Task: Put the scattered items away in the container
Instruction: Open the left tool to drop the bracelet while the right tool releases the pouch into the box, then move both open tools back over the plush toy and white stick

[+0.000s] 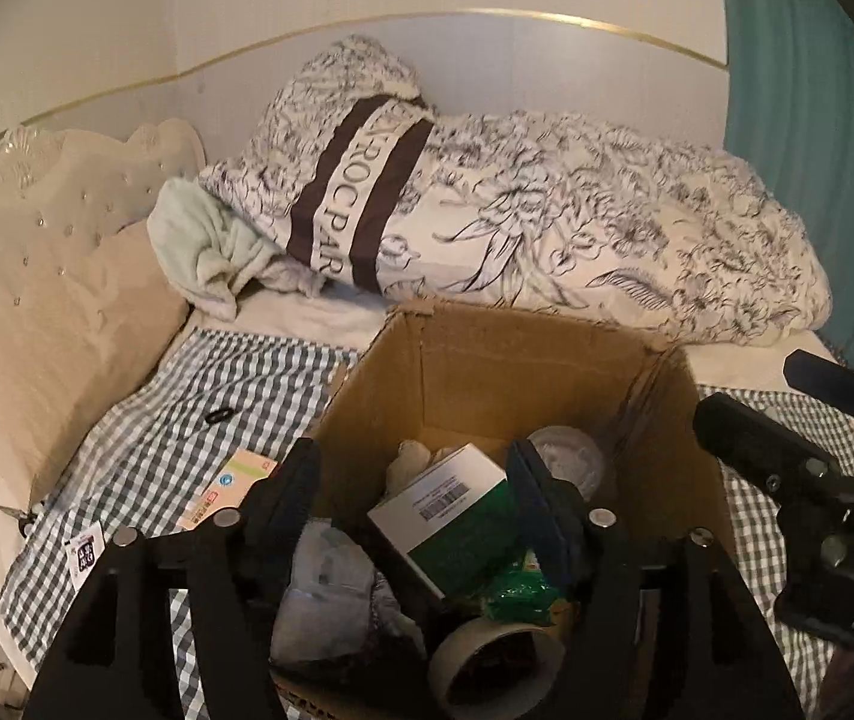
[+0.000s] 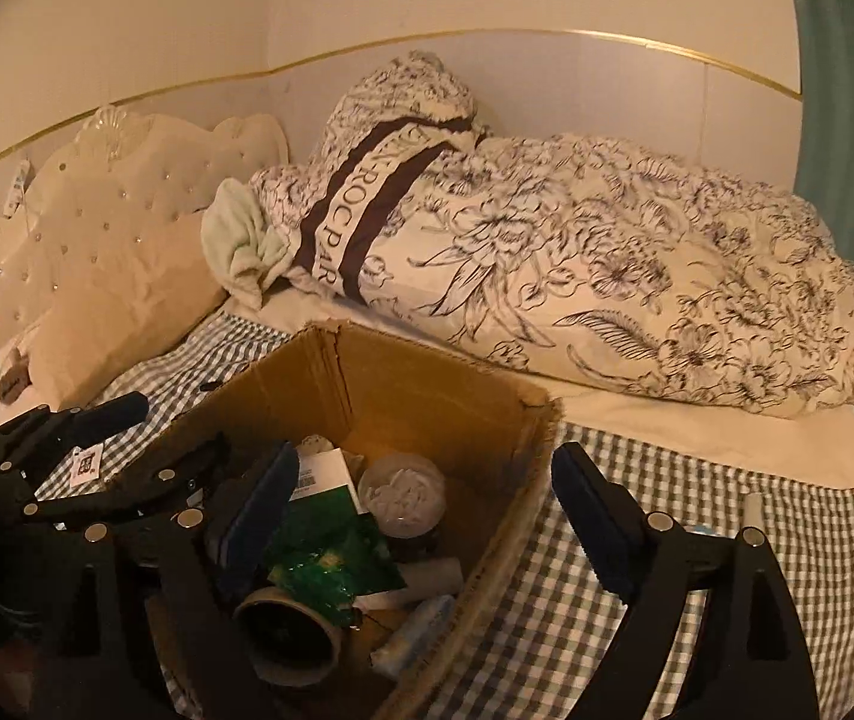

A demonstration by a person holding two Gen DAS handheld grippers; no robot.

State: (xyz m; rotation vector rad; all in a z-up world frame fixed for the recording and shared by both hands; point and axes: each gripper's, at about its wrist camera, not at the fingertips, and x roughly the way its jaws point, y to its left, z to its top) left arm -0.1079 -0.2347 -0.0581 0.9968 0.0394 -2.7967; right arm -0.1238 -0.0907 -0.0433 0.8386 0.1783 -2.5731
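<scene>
Cardboard box (image 1: 475, 372) on the checked cloth (image 1: 186, 420), already holding a white-and-green carton (image 1: 445, 504), tape roll (image 1: 487, 660), green wrapper (image 2: 330, 570) and round tub (image 2: 405, 495). Left gripper (image 1: 420, 516) spread over the box, pinching nothing; right gripper (image 2: 427, 516) spread astride its wall, empty too. Mostly done, at a guess: flat packet (image 1: 228, 486) and small black ring (image 1: 218, 417) left outside. Beyond, floral duvet (image 1: 547, 228), tufted headboard (image 2: 96, 204), teal curtain (image 1: 817, 150).

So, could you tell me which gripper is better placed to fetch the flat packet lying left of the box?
Left, probably: the left gripper is open and empty, and the packet lies just beside its left finger.
</scene>
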